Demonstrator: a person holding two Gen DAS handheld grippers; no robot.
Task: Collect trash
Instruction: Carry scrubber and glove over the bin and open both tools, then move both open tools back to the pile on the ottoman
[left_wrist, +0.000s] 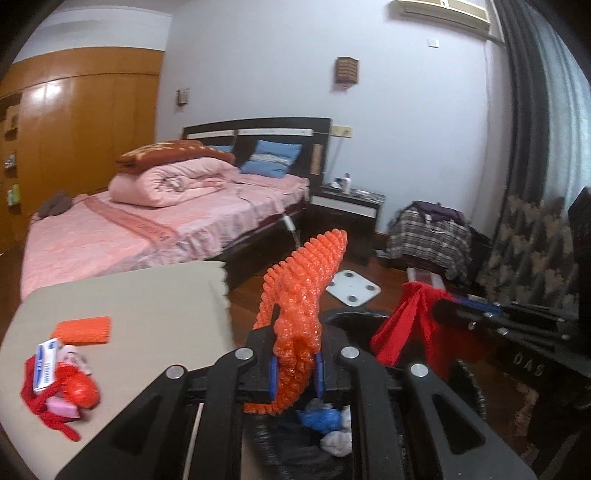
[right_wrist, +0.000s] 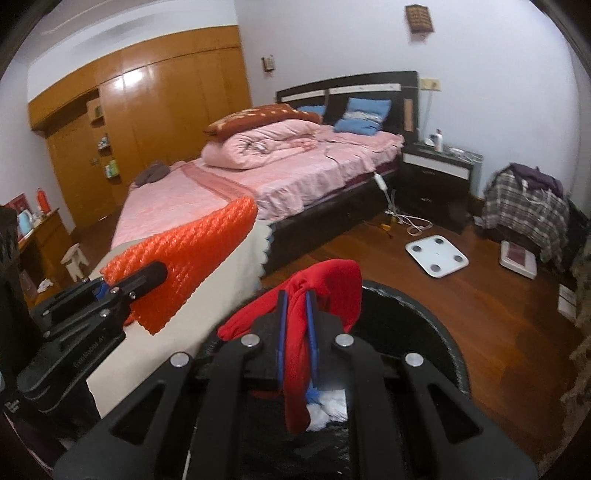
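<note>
While the left gripper (left_wrist: 295, 363) pinches an orange foam net (left_wrist: 301, 295) between its blue pads, the net stands up out of the jaws and hangs a little below them, over the open black bin (left_wrist: 332, 435), where blue and white scraps lie. At the table's (left_wrist: 147, 295) near left corner sits a heap of trash (left_wrist: 59, 384): a small box, red string and pink bits, with an orange pad (left_wrist: 84, 329) just behind it. To the right the right gripper (left_wrist: 441, 314) is pressed on a red bag (left_wrist: 406, 325).

From the right wrist, the right gripper (right_wrist: 296, 325) is clamped on the red bag (right_wrist: 317, 295), which droops above the bin (right_wrist: 436, 332); white and blue scraps show beneath. At left the left gripper (right_wrist: 147, 280) holds the net (right_wrist: 192, 254) over the table's (right_wrist: 236, 273) right edge.
</note>
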